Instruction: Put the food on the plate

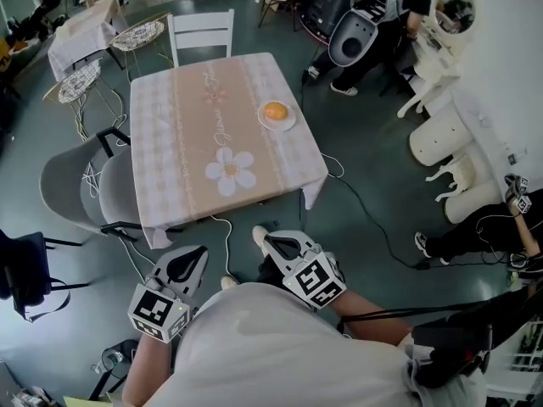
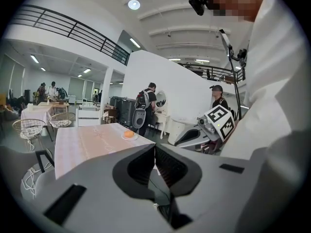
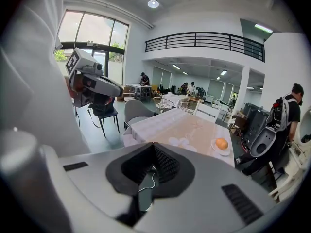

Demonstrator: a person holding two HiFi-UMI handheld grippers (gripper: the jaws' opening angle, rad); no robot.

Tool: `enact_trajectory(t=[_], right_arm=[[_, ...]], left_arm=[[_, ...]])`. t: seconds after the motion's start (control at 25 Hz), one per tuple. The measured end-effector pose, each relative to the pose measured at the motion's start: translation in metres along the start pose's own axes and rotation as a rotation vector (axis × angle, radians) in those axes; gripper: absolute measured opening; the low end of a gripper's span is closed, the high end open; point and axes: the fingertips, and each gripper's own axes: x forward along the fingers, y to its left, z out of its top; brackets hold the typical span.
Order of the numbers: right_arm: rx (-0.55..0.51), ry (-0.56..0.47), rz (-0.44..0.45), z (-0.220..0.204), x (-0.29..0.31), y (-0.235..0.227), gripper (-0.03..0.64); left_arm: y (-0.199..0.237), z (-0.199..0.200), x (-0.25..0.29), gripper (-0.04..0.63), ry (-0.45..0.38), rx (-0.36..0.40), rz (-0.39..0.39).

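Observation:
An orange round piece of food [image 1: 276,111] lies on a small white plate [image 1: 289,124] near the right edge of the cloth-covered table [image 1: 187,142]. The food [image 2: 128,134] also shows far off in the left gripper view, and the food [image 3: 221,143] on its plate [image 3: 218,152] in the right gripper view. My left gripper [image 1: 193,257] and right gripper [image 1: 271,242] hang close to the person's body, well short of the table. Both are shut with nothing between the jaws, as the left gripper [image 2: 154,147] and right gripper [image 3: 153,144] show in their own views.
A white chair [image 1: 202,32] stands at the table's far side and grey chairs [image 1: 72,185] at its left. Cables [image 1: 373,219] trail over the floor by the table's near corner. A person with a backpack [image 1: 356,32] stands at the back right beside white furniture [image 1: 441,142].

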Motion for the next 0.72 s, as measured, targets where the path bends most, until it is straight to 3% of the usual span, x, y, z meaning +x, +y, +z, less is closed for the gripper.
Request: enact_trajectory(t=[0.72], right_arm=[[-0.082, -0.035, 0.043, 0.012, 0.001, 0.023, 0.012]], left_arm=[[-0.01, -0.017, -0.018, 0.009, -0.011, -0.024, 0.046]])
